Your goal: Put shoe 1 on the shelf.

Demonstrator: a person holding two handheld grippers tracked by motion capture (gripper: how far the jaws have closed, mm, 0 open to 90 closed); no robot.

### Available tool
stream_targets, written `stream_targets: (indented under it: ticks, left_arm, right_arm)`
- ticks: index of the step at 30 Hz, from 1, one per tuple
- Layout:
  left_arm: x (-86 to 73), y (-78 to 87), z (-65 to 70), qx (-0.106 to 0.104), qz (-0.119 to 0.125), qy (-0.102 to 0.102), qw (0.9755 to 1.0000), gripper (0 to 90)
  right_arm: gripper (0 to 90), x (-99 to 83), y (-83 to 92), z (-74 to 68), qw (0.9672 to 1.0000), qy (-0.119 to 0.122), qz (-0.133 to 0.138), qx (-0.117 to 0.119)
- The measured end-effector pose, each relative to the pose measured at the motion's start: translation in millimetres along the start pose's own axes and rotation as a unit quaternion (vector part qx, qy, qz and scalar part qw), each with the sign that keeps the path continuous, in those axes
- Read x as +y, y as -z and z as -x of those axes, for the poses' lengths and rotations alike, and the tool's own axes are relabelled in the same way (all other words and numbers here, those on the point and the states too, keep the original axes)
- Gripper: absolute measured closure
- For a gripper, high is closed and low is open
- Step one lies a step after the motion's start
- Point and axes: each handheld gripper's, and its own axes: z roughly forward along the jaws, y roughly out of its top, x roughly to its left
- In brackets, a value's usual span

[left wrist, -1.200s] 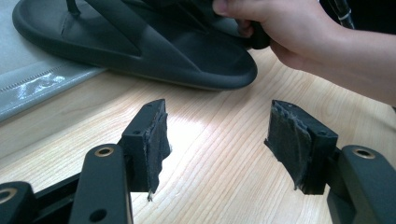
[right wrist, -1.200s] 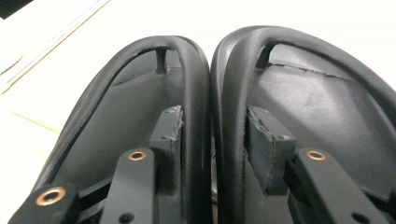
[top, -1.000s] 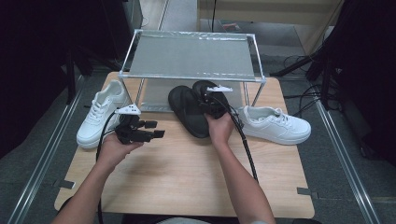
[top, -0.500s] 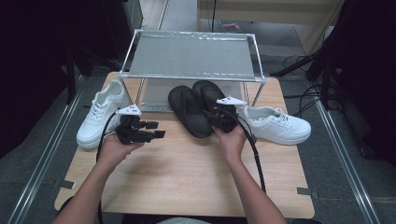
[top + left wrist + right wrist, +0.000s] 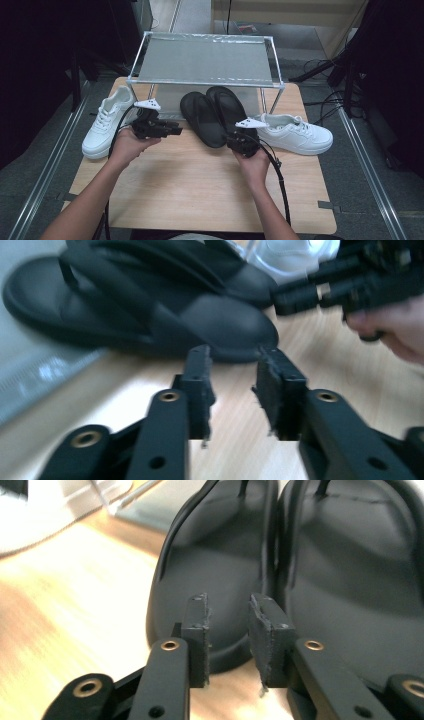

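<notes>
So at this point I had both grippers hovering around the pair of black flip-flops sitting in the middle of the high view. My left gripper [image 5: 176, 131] was at centre-left of that frame, lying roughly level and pointing toward the right, with its tips just short of the left flip-flop [image 5: 201, 119]. In the left gripper view the jaws had just been closing but were partly apart with nothing between them, only bare wood of the table [image 5: 190, 185] showing through the gap, and the heel end of that sandal sat right above the tips, near but not touching as far as I could tell. My right gripper [image 5: 239, 142] was just right of centre in the high view, right at the near end of the right flip-flop [image 5: 231, 107]. In the right gripper view its jaws had also just been closing, stood a little apart, empty, lined up roughly where the two heels met; whether the pads touched the rubber I honestly couldn't tell. Both sandals lay flat, side by side and touching, with their toe ends tucked under the metal shoe rack [image 5: 207, 60] at the upper middle. One white sneaker [image 5: 107, 120] sat at the left and the other white sneaker [image 5: 295, 132] at the right.
</notes>
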Motion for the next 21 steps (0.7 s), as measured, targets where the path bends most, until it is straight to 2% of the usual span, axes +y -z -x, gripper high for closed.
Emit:
stream_targets:
  ticks: [1, 3, 5, 8, 12, 14, 16, 21]
  left_arm:
    - [6.3, -0.4, -2.3, 0.001, 0.001, 0.006, 1.0000, 73.2]
    - [18.1, 0.2, -6.5, -0.009, 0.015, 0.011, 0.9998, 81.6]
    - [30.5, 0.4, -7.3, -0.008, 0.020, 0.003, 0.9998, 85.1]
    - [48.7, -0.2, -8.3, 0.002, 0.014, -0.015, 0.9998, 86.0]
    - [69.8, -0.8, -12.8, 0.006, 0.010, -0.029, 0.9995, 89.1]
    - [81.9, -1.7, -15.5, 0.002, 0.001, -0.035, 0.9994, 90.0]
    - [92.0, -1.3, -18.8, -0.013, 0.001, -0.029, 0.9995, 90.0]
    - [124.0, 1.2, -22.9, 0.007, 0.009, -0.047, 0.9988, 90.0]
  right_arm:
    - [74.3, -2.0, 0.1, -0.9, 1.0000, 0.002, -0.003, 0.003]
    - [75.0, -5.4, 1.2, -1.1, 0.9999, -0.004, -0.002, 0.015]
    - [76.0, -7.3, 1.6, -1.3, 0.9997, -0.004, -0.003, 0.024]
    - [78.8, -10.2, 3.0, -3.2, 0.9997, 0.000, -0.006, 0.025]
    - [90.0, -15.7, 5.8, -6.0, 0.9994, 0.000, -0.006, 0.034]
    - [90.0, -18.7, 6.9, -6.2, 0.9992, -0.006, -0.010, 0.039]
    - [90.0, -21.2, 7.5, -6.1, 0.9990, -0.010, -0.014, 0.041]
    - [90.0, -28.7, 8.0, -7.4, 0.9989, -0.007, -0.016, 0.044]
